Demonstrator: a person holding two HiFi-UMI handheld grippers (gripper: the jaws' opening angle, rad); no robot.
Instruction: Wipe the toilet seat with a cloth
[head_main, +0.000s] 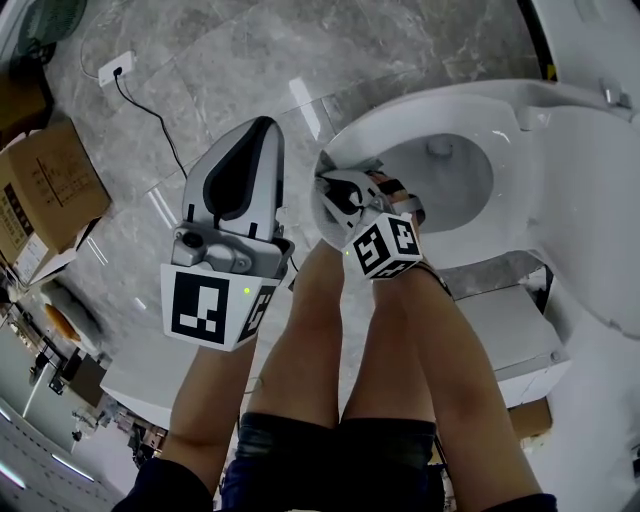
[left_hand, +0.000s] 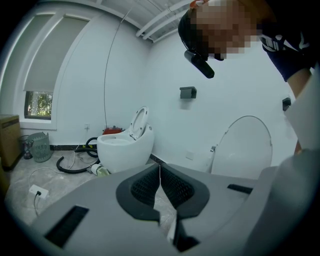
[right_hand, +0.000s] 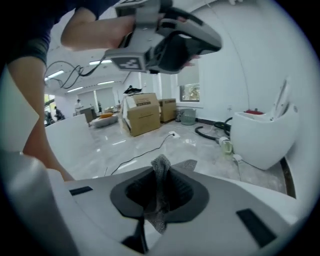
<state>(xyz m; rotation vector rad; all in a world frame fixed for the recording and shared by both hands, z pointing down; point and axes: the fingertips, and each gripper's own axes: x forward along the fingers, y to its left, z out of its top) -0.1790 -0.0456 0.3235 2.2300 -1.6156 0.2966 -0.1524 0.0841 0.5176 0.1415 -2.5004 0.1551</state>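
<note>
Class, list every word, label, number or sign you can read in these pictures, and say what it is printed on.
No text is legible.
Cardboard box: dark print on its side, too small to read.
Cardboard boxes: labels too blurred to read.
Marker cubes: square patterns only, no letters.
Sleeve: white print, blurred.

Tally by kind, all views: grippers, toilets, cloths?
Grippers: 2 (left gripper, right gripper)
Toilets: 2 (near toilet, far toilet)
Cloths: 1 (grey cloth, pinched in the right gripper's jaws)
Total: 5
</note>
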